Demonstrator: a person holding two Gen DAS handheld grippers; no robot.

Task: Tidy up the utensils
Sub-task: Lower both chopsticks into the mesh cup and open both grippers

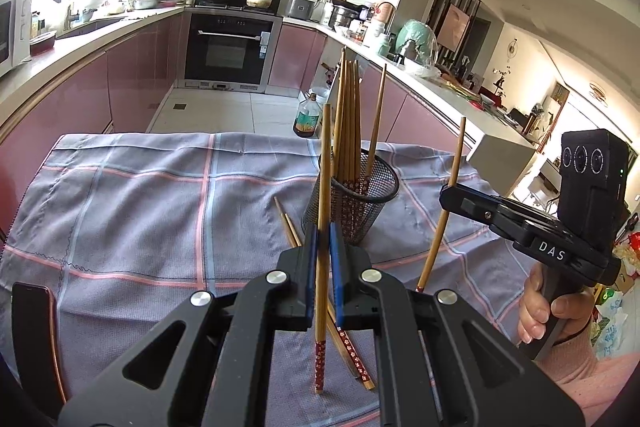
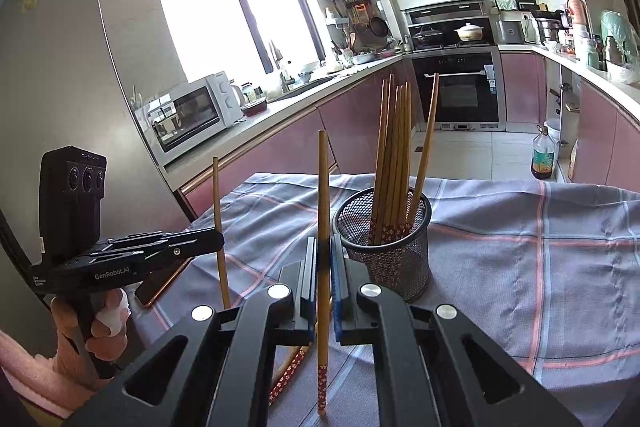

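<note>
Basically, the surface (image 1: 140,195) was draped in a grey checked cloth (image 2: 520,235), with a black mesh holder (image 1: 352,199) standing on it, a bundle of wooden chopsticks upright inside. Left tongs (image 1: 323,267) were clamped shut on one chopstick (image 1: 325,155), held near-vertical just in front of the holder, patterned red end down. Right tongs (image 2: 323,275) were likewise closed on a second chopstick (image 2: 323,179), also upright, beside the holder. A few loose chopsticks (image 1: 290,227) lay flat on the cloth under the tongs. Dark phone (image 1: 32,339) sat at the cloth's left edge.
</note>
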